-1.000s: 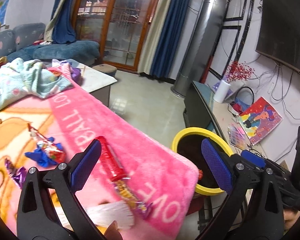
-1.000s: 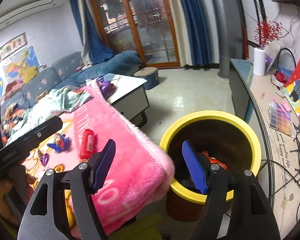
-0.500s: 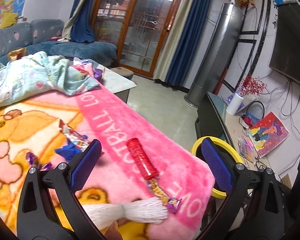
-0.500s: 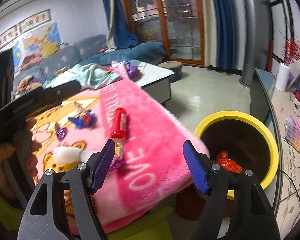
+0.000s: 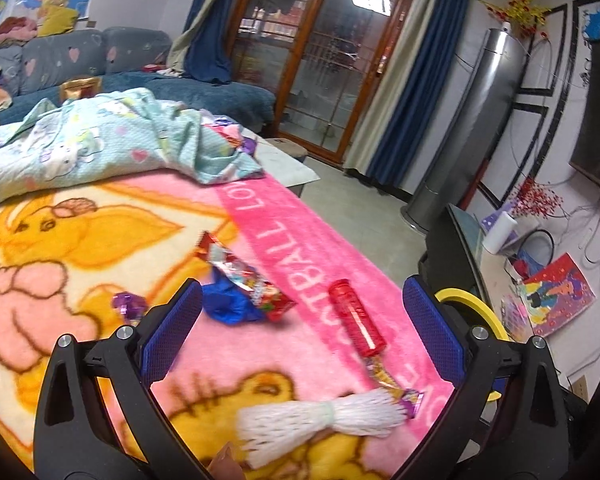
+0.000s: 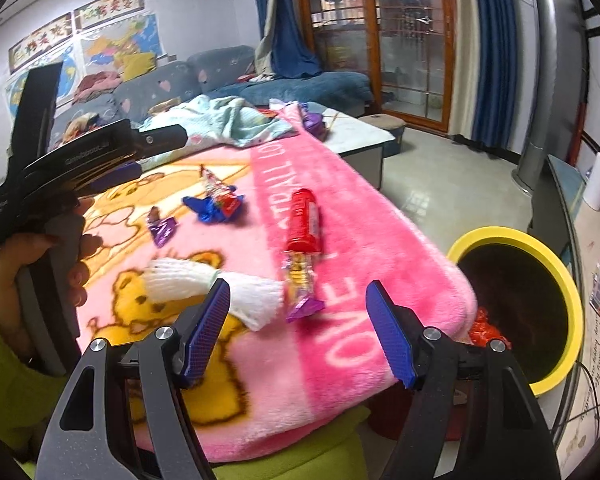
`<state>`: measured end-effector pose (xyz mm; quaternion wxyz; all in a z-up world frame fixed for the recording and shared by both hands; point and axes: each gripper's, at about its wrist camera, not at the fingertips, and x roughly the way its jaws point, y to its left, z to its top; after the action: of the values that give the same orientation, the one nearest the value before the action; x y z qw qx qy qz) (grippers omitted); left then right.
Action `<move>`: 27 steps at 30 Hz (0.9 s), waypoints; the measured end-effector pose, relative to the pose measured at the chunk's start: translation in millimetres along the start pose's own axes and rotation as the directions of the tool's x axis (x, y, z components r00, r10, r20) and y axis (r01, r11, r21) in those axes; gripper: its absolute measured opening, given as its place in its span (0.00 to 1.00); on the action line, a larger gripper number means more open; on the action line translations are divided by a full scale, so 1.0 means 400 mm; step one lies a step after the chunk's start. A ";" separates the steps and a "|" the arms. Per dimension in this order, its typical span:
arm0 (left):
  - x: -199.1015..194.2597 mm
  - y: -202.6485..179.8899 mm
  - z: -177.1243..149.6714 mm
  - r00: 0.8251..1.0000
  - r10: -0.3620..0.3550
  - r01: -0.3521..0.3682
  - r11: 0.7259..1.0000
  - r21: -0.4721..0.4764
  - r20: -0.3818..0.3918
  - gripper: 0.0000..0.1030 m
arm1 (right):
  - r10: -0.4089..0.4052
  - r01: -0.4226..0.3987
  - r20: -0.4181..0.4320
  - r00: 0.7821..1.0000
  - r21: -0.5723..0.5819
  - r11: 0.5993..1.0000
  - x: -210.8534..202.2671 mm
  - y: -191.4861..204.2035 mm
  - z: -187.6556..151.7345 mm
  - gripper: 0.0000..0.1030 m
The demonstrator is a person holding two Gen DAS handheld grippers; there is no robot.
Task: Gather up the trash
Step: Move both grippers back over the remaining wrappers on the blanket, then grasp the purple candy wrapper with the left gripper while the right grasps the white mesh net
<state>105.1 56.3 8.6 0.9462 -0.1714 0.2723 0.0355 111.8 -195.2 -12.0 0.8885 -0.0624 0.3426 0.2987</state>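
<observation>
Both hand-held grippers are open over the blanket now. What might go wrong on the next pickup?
1. The purple-ended wrapper lies against the white foam net, so the right hand-held gripper may grab both or neither.
2. The red tube looks round and may roll off the pink blanket.
3. The yellow-rimmed bin sits partly under the blanket edge, so drops may miss.

The blanket [image 6: 352, 216] was pink with yellow bears; beside it the bin [image 6: 572, 288] was yellow-rimmed, perhaps brown inside.

Two wrist views angled down over the pink blanket [image 5: 308, 240], close, right view farther right, both sharing the red tube [image 6: 304, 222] and yellow bin [image 6: 556, 280]
</observation>
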 end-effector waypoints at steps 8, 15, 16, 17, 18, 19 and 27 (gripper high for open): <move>-0.004 0.099 -0.001 0.998 0.066 -0.066 0.995 -0.072 0.003 0.89 | 0.034 -0.036 -0.030 0.999 -0.044 0.998 0.034 0.046 0.003 0.66; 0.005 0.190 -0.008 0.992 0.121 -0.123 0.982 -0.144 -0.020 0.89 | 0.057 -0.066 -0.076 0.995 -0.120 0.991 0.094 0.102 0.004 0.66; 0.006 0.200 -0.009 0.992 0.123 -0.125 0.981 -0.150 -0.023 0.89 | 0.061 -0.072 -0.082 0.995 -0.129 0.989 0.102 0.108 0.006 0.66; 0.009 0.213 -0.012 0.991 0.132 -0.134 0.979 -0.154 -0.028 0.89 | 0.065 -0.076 -0.084 0.994 -0.136 0.988 0.108 0.114 0.005 0.66; 0.012 0.223 -0.013 0.990 0.139 -0.143 0.977 -0.161 -0.034 0.89 | 0.070 -0.083 -0.088 0.994 -0.145 0.986 0.118 0.119 0.009 0.66; 0.016 0.235 -0.015 0.989 0.140 -0.145 0.974 -0.172 -0.041 0.89 | 0.073 -0.087 -0.095 0.993 -0.154 0.984 0.127 0.123 0.011 0.66; 0.058 0.320 -0.047 0.986 0.129 -0.152 0.954 -0.259 -0.104 0.89 | 0.065 -0.098 -0.153 0.986 -0.215 0.972 0.201 0.144 0.014 0.66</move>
<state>94.7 169.4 -57.6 0.8970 -0.2783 0.3172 0.1317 129.0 -107.4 -54.5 0.8358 -0.1685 0.3730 0.3660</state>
